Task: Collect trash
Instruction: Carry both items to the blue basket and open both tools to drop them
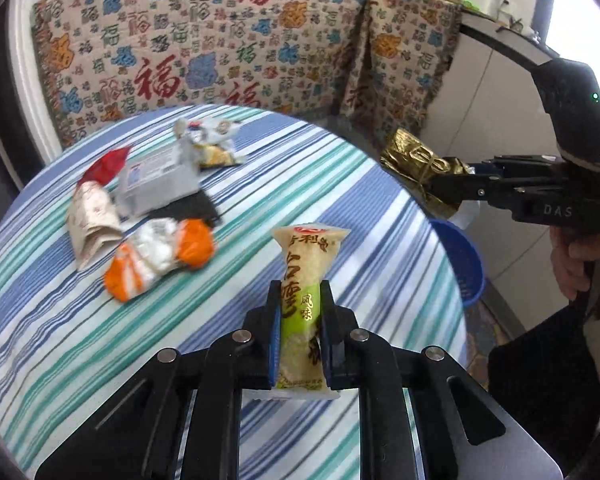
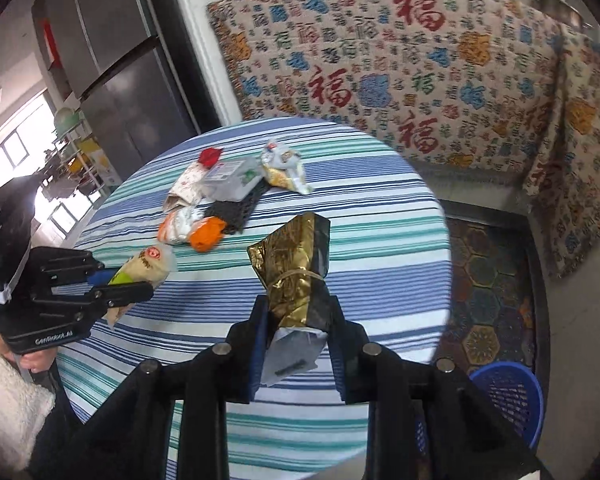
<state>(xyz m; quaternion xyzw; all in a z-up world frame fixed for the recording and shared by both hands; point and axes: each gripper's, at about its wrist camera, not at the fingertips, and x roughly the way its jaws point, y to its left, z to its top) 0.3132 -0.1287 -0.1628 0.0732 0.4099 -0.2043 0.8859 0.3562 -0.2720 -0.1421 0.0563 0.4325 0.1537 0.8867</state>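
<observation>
My left gripper point(image 1: 300, 312) is shut on a yellow-green snack wrapper point(image 1: 306, 280), held upright above the striped round table point(image 1: 340, 184). The right wrist view shows that wrapper point(image 2: 144, 270) in the left gripper point(image 2: 140, 286) at the left. My right gripper point(image 2: 296, 320) is shut on a crumpled gold and black foil bag point(image 2: 294, 268) tied with a rubber band. From the left wrist view, the foil bag point(image 1: 416, 156) hangs in the right gripper point(image 1: 440, 188) past the table's right edge. More trash lies on the table: an orange and white wrapper point(image 1: 160, 256) and a clear plastic box point(image 1: 160, 178).
A blue plastic basket point(image 1: 460, 260) stands on the floor to the right of the table, and its rim point(image 2: 508, 392) shows low in the right wrist view. A patterned cloth point(image 1: 220, 40) covers furniture behind the table. A grey fridge point(image 2: 116, 60) stands at the far left. A person's hand point(image 1: 580, 256) holds the right gripper.
</observation>
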